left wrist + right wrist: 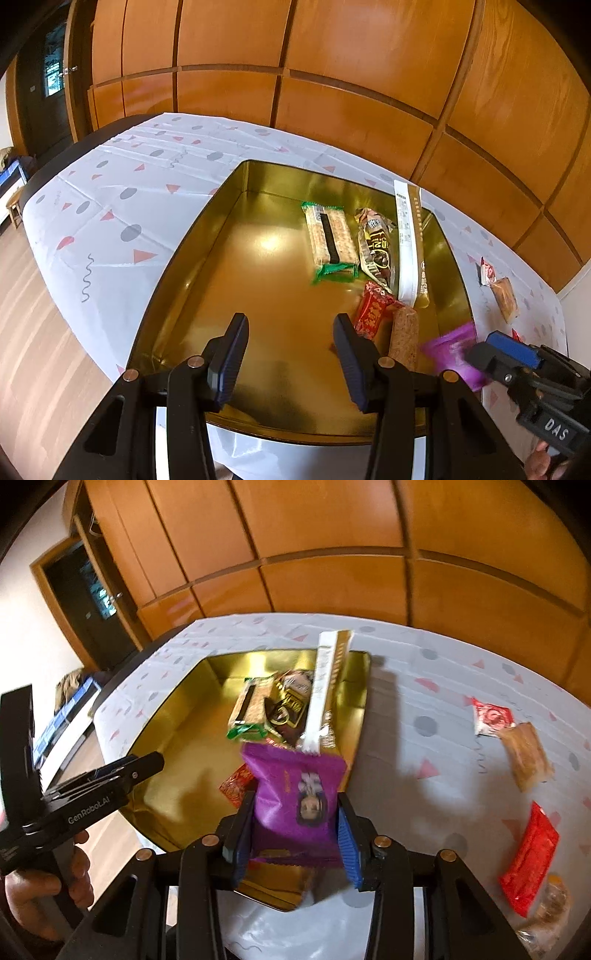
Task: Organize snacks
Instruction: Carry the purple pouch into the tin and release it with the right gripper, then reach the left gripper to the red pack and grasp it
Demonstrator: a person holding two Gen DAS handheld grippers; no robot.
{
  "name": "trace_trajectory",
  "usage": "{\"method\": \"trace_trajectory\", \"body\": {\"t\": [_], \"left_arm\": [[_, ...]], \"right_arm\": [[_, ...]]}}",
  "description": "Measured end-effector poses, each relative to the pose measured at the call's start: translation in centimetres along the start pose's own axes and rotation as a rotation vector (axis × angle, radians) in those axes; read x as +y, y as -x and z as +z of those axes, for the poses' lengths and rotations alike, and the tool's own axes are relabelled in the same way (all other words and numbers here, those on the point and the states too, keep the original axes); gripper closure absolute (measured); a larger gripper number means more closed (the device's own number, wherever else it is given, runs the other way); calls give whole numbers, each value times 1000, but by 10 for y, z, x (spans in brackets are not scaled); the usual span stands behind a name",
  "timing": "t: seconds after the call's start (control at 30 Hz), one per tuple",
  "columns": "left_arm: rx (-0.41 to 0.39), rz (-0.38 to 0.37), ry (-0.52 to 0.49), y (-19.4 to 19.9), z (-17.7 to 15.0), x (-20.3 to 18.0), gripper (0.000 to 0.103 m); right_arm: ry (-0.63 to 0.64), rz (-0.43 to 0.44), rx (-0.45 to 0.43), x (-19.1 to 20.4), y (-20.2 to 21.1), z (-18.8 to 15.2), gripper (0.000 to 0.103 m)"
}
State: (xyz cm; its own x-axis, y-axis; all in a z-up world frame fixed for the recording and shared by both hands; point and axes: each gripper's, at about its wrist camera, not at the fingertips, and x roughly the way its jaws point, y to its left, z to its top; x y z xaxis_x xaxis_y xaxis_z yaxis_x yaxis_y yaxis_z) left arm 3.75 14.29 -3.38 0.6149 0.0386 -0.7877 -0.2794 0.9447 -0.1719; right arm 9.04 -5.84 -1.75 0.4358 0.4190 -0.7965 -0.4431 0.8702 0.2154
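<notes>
- The right gripper, a black two-finger tong with blue ribbed pads, has a purple foil snack packet with a cartoon face printed on it between its jaws; both pads seem to press its sides, though blur makes the contact hard to confirm
- That purple packet hangs over the near right corner of a shallow gold metal tin tray, above the snacks already lying there
- The left gripper, the same black tong with dark blue pads, stands with jaws well apart and nothing between them, over the near edge of the tray
- Inside the tray, toward its right side, lie a green-edged clear pack of crackers, a dark brown and gold wrapped bar just beside it, and a long white and gold box leaning up against the right wall
- Nearer the tray's front right corner are a small red wrapped sweet and a brown biscuit bar, touching each other
- The tray sits on a table under a white cloth with grey dots and pink triangles
- On the cloth to the right of the tray, well apart from it, lie a small red and white sachet, a tan wafer in clear wrap touching it, and a long red packet closer to the near edge
- A hand grips the left tong's handle
</notes>
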Motion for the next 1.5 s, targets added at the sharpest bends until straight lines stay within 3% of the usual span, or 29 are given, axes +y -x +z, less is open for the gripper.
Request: {"method": "trace_trajectory", "body": {"t": [0.13,0.23,0.63,1.07,1.3,1.33,1.5], "left_arm": [[1,-8,-10,0,-1,-5,55],[2,-14,-24,1,-2,-10,55],[-36,-41,-131,14,-6,-38,55],[-32,-55,-197,18,-12,-59,55],[-36,-57,-244,21,-16,-73,55],[-36,-60,-251,21,-16,-76,55],[-25,-87,-298,23,-20,-93,55]], "right_arm": [[4,14,11,3,-2,-4,50],[-13,8,-2,-3,3,-5,48],[-37,-152,-94,-34,50,-18,16],[-40,-413,-117,-109,103,-35,10],[-101,-574,-188,-166,147,-34,5],[-121,-599,-213,-177,155,-34,0],[-202,-710,-289,-224,180,-36,0]]}}
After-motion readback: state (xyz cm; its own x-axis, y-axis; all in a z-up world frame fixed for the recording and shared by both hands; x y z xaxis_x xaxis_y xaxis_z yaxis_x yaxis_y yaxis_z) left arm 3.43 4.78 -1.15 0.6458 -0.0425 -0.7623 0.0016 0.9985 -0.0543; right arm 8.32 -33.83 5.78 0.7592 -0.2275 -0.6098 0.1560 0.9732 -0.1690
